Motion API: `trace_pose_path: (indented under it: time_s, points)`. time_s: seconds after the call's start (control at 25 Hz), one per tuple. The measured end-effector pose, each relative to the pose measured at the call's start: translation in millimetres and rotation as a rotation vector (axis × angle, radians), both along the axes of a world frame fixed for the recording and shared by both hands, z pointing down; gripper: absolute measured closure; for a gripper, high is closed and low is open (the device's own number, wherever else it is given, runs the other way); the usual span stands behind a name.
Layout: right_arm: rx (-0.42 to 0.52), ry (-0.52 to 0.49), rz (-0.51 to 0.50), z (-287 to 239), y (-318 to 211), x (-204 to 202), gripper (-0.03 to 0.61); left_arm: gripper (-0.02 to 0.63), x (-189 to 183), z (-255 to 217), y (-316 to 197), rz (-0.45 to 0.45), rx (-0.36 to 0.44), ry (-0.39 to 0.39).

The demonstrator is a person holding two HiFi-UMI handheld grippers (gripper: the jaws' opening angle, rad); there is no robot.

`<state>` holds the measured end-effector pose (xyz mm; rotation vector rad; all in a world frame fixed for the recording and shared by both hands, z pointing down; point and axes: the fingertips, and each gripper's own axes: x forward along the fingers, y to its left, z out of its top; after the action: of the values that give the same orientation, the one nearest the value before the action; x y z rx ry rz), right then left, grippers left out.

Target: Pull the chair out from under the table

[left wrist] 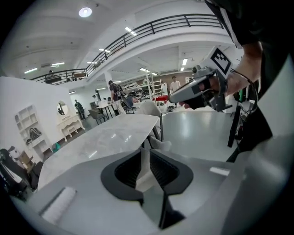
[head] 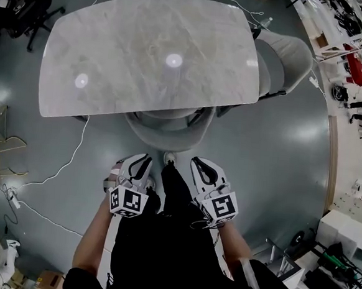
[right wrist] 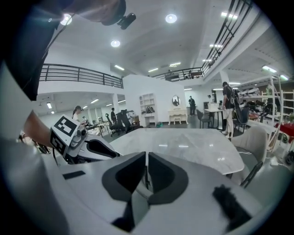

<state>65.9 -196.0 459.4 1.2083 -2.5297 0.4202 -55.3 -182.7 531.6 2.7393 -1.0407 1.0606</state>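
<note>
1. Chair (head: 164,132): grey, curved shell back, tucked under the table's (head: 112,73) near edge, only its back showing.
2. Left gripper (head: 141,164) hovers short of the table, jaws slightly apart, nothing between.
3. Right gripper (head: 199,166) likewise short of the table, jaws together.

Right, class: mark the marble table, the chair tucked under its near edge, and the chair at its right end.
Marble table (head: 145,38): head view, bare part of the top.
Tucked chair (head: 166,136): head view, curved backrest.
Right-end chair (head: 294,56): head view, backrest.
</note>
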Motion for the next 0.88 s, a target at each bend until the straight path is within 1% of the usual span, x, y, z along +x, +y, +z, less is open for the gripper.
trace_pose_path:
  time_s: [0.08,0.16,0.2,0.24,0.36,0.52,0.72,0.8,0.88]
  points:
    - [-0.006,0.02,-0.019,6.8,0.0,1.0,0.56,0.53,0.2,12.4,-0.8,0.047,0.0,-0.066]
    - [-0.028,0.038,-0.045,15.0,0.7,1.0,0.559,0.523,1.4,23.7,-1.2,0.107,0.017,-0.147]
    - [-0.043,0.05,-0.063,20.3,1.4,0.0,0.545,0.522,2.6,28.5,-1.3,0.136,0.027,-0.18]
    - [-0.056,0.067,-0.083,25.8,2.1,-1.4,0.501,0.518,4.2,32.6,-1.1,0.162,0.038,-0.204]
    - [-0.07,0.123,-0.149,37.8,3.1,-7.8,0.464,0.505,9.8,44.8,0.6,0.216,0.043,-0.232]
    - [-0.06,0.174,-0.219,48.0,-0.7,-11.4,0.432,0.482,15.1,59.4,-6.8,0.244,0.034,-0.25]
    - [-0.039,0.324,-0.323,65.6,-1.3,-9.9,0.403,0.468,18.7,71.6,-15.1,0.275,0.023,-0.276]
    - [-0.055,0.359,-0.362,76.8,1.3,-11.0,0.393,0.466,20.1,79.3,-15.0,0.304,0.023,-0.305]
    - [-0.07,0.378,-0.387,86.3,1.5,-12.6,0.386,0.459,21.5,90.3,-15.9,0.347,0.035,-0.353]
